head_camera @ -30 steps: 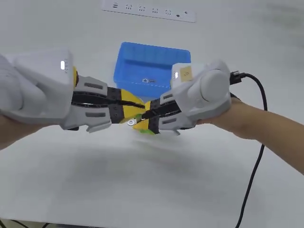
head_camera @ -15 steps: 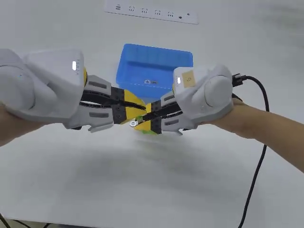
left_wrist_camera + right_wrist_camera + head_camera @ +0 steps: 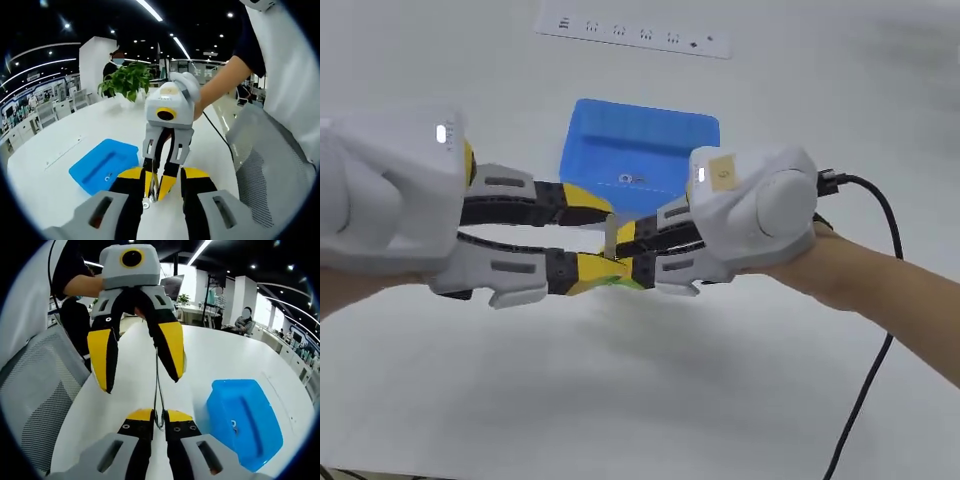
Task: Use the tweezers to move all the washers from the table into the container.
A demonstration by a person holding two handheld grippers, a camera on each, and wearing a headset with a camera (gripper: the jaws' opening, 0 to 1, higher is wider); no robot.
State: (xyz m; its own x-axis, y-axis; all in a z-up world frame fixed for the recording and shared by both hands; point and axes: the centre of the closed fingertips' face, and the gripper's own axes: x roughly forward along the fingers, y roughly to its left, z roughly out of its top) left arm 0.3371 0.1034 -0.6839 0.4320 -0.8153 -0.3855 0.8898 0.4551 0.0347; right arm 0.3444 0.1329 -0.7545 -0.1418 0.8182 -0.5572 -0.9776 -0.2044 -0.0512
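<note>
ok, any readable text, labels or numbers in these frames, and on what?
Nothing reads cleanly.
Yellow sticker on the right gripper housing: a dark mark, too blurred to read.
Power strip at the far side of the table: small markings, too small to read.
Blue container: no text visible.

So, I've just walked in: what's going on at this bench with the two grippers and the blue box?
A person is working two handheld grippers over a white table. The right gripper is shut on the tweezers. The left gripper faces it, with its jaws open on either side of the tweezers. Behind them sits the blue container, with a washer in it. A small ring near the tweezers' tip is probably another washer.
</note>
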